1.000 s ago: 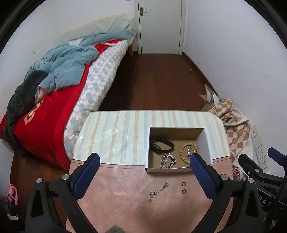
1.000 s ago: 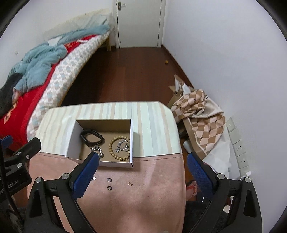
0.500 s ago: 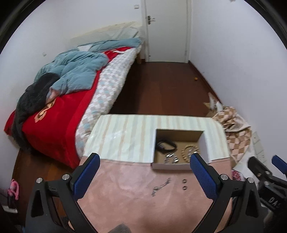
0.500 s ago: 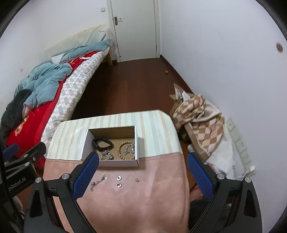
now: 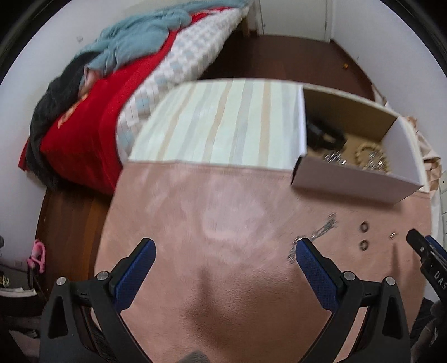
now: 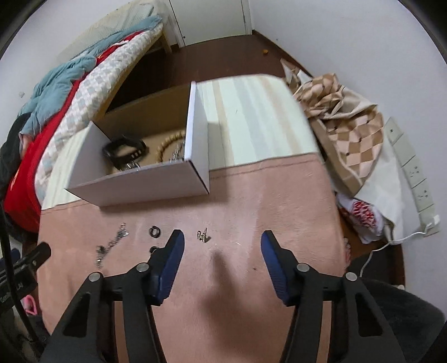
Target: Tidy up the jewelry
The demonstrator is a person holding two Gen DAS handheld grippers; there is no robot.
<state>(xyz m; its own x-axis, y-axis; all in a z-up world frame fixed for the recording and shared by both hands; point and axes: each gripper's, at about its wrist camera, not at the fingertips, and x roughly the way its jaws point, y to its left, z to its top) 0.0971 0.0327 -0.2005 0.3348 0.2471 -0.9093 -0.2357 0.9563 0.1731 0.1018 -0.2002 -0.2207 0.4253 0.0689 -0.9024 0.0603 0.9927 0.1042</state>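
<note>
Lettering "DAS" shows on the right tool (image 6: 222, 243), jaws closing on nothing. Left tool (image 5: 225, 252) gapes wide and empty. On the pink table (image 6: 251, 201) a chain (image 6: 110, 245), two dark rings (image 6: 155, 231) and a tiny earring (image 6: 203, 235) lie before the box (image 6: 139, 187); bed (image 5: 92, 120) behind.

Home bedroom: unmade bed (image 5: 145, 72) with red blanket upper left, white door (image 6: 209, 19) top centre, dark wood floor (image 5: 293, 61), wall sockets (image 6: 410, 167) at right.

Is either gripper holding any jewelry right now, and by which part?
Nothing is held. The left gripper stands open and empty; the right gripper is closing on nothing.
</note>
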